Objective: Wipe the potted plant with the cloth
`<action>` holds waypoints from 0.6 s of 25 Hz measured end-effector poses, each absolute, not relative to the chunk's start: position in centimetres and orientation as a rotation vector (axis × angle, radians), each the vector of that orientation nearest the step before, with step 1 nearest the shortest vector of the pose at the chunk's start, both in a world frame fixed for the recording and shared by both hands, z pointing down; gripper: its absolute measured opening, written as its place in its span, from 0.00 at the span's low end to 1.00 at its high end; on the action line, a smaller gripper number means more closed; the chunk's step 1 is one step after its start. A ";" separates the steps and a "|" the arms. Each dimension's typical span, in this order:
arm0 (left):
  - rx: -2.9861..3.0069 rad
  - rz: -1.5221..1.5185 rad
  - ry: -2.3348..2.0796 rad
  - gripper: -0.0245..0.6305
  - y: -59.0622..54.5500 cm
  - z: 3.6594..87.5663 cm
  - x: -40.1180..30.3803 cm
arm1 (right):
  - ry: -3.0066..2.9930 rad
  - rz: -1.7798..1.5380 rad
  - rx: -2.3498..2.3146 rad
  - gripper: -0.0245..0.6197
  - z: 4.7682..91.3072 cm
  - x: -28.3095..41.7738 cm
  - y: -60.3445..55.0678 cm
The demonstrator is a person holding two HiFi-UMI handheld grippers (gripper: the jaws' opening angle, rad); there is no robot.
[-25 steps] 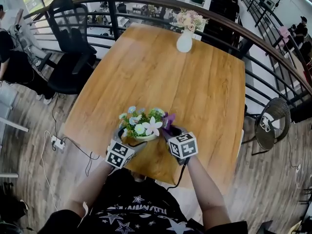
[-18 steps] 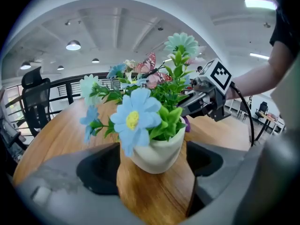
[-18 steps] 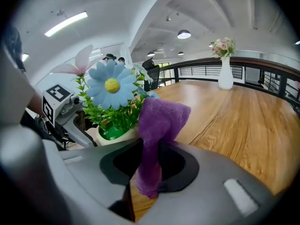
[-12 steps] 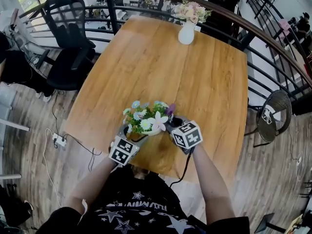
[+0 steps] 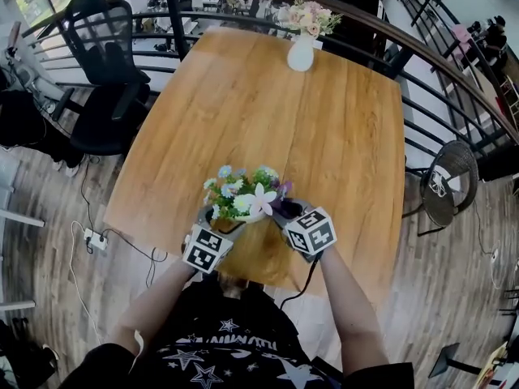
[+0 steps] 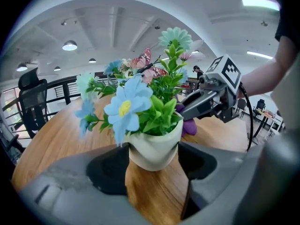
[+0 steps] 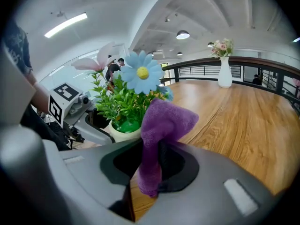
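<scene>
snugly the pot [image 6: 155, 146] sits between the just-closed fingers [image 6: 104, 168] of the left gripper [image 6: 151, 167].

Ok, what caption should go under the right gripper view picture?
Right gripper clamps a purple cloth beside the potted plant on a wooden table.

Wooden table [image 5: 324, 136] with a smooth, satin-varnished top and long, clear grain. On it stands a small cream pot [image 6: 157, 146], smooth and matt; ceramic or plastic, hard to tell. Its flowers [image 6: 124, 108] look artificial, with thin matt fabric petals and slightly glossy plastic leaves [image 6: 161, 114]. A purple cloth [image 7: 164, 123] is soft and fuzzy, like microfibre towelling. At the far end, a white vase [image 5: 300, 55] is smooth and glossy. The railing [image 5: 173, 23] is dark painted metal, and the floor [image 5: 49, 209] is matt wood-look planking
</scene>
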State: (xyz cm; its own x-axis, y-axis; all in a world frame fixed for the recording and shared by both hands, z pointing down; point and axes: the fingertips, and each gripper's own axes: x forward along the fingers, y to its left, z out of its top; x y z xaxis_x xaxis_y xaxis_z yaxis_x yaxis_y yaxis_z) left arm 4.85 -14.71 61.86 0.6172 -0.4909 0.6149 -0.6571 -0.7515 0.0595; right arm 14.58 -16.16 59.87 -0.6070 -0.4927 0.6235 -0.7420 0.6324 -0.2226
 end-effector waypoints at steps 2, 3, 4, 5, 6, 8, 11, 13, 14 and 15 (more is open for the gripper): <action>2.574 0.853 -0.914 0.56 -14.7 61.9 4.8 | -2.331 0.646 0.982 0.19 59.9 14.5 -15.5; 2.579 0.854 -0.906 0.56 -14.7 61.9 4.7 | -2.330 0.651 0.991 0.19 59.9 14.4 -15.2; 2.582 0.854 -0.899 0.56 -14.7 61.9 4.7 | -2.329 0.657 1.000 0.19 59.8 14.3 -14.9; 2.585 0.854 -0.893 0.56 -14.7 61.9 4.7 | -2.328 0.664 1.010 0.19 59.8 14.2 -14.5; 2.588 0.854 -0.887 0.56 -14.7 61.9 4.7 | -2.327 0.672 1.018 0.19 59.9 14.1 -14.1; 2.593 0.855 -0.878 0.56 -14.7 61.9 4.8 | -2.330 0.688 1.030 0.19 59.9 13.8 -13.2; 2.604 0.853 -0.865 0.56 -14.7 61.8 4.9 | -2.336 0.701 1.033 0.19 60.0 13.3 -12.0; 2.610 0.850 -0.853 0.56 -14.6 61.8 4.9 | -2.335 0.698 1.029 0.19 60.2 12.8 -11.3; 2.611 0.847 -0.847 0.56 -14.6 61.9 4.8 | -2.334 0.693 1.027 0.19 60.3 12.5 -11.0; 2.612 0.842 -0.841 0.55 -14.6 61.9 4.7 | -2.331 0.685 1.022 0.19 60.4 12.2 -10.9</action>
State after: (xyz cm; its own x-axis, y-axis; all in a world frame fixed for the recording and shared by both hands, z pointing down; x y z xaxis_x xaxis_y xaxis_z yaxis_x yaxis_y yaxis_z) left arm 4.75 -14.60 61.92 0.6624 -0.4450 0.6027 -0.6019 -0.7951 0.0745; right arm 12.19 -10.88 60.41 -0.5931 -0.5169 0.6172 -0.7687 0.5915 -0.2434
